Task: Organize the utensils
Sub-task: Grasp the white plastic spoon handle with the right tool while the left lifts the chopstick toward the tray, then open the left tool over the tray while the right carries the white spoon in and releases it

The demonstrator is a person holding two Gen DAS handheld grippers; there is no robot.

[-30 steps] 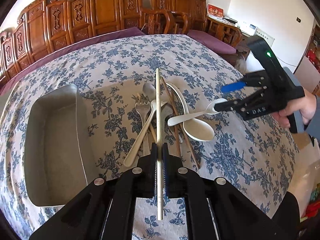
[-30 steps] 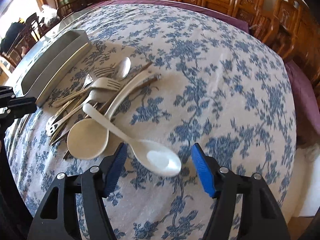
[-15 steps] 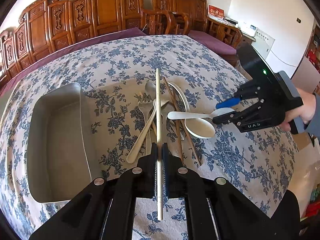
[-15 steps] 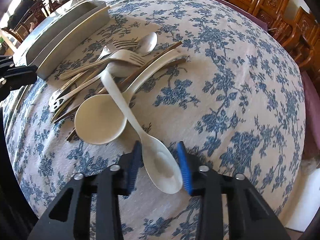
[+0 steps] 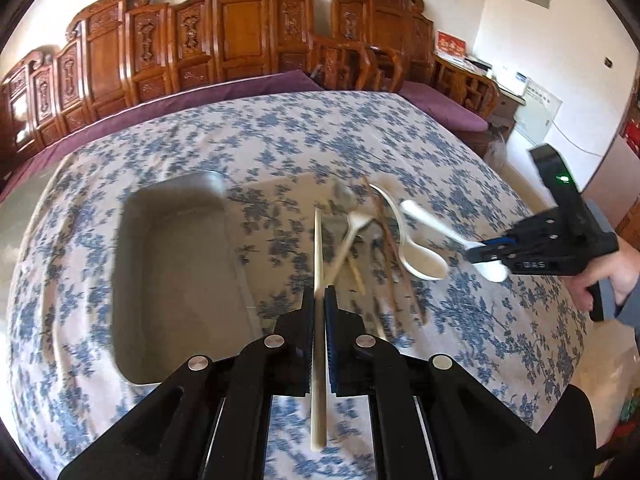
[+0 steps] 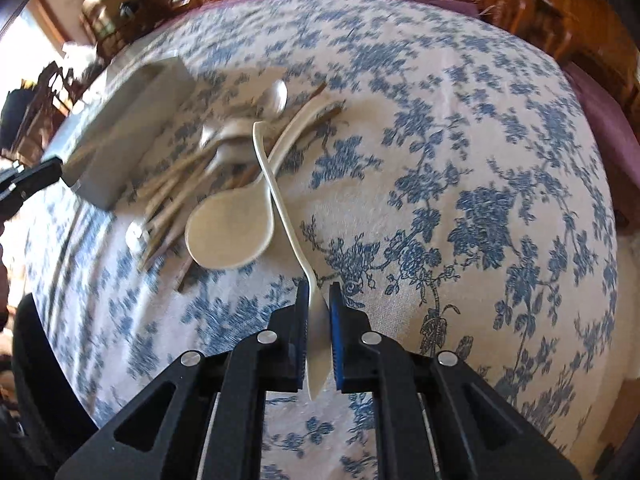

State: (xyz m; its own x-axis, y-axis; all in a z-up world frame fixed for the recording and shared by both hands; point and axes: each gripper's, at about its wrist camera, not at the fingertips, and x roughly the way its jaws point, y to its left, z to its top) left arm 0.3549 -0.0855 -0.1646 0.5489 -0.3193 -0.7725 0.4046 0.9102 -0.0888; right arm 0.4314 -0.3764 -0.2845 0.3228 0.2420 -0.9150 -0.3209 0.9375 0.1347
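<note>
My left gripper (image 5: 319,296) is shut on a pale chopstick (image 5: 318,248) and holds it above the table, just right of the grey metal tray (image 5: 172,264). My right gripper (image 6: 319,296) is shut on the bowl end of a cream spoon (image 6: 276,188), lifted with its handle pointing away. It also shows in the left wrist view (image 5: 486,254) at the right, spoon (image 5: 436,226) in its jaws. A pile of utensils (image 5: 372,240) lies between them: a cream ladle (image 6: 232,228), forks, a metal spoon (image 6: 276,98), brown chopsticks.
The table wears a blue floral cloth (image 6: 460,168). The tray (image 6: 128,128) sits left of the pile in the right wrist view. Carved wooden chairs (image 5: 240,28) line the far side. The table's right edge drops off near the hand.
The right gripper closed on the cream spoon's bowl and lifted it off the pile. The left gripper moved left with its chopstick, toward the tray.
</note>
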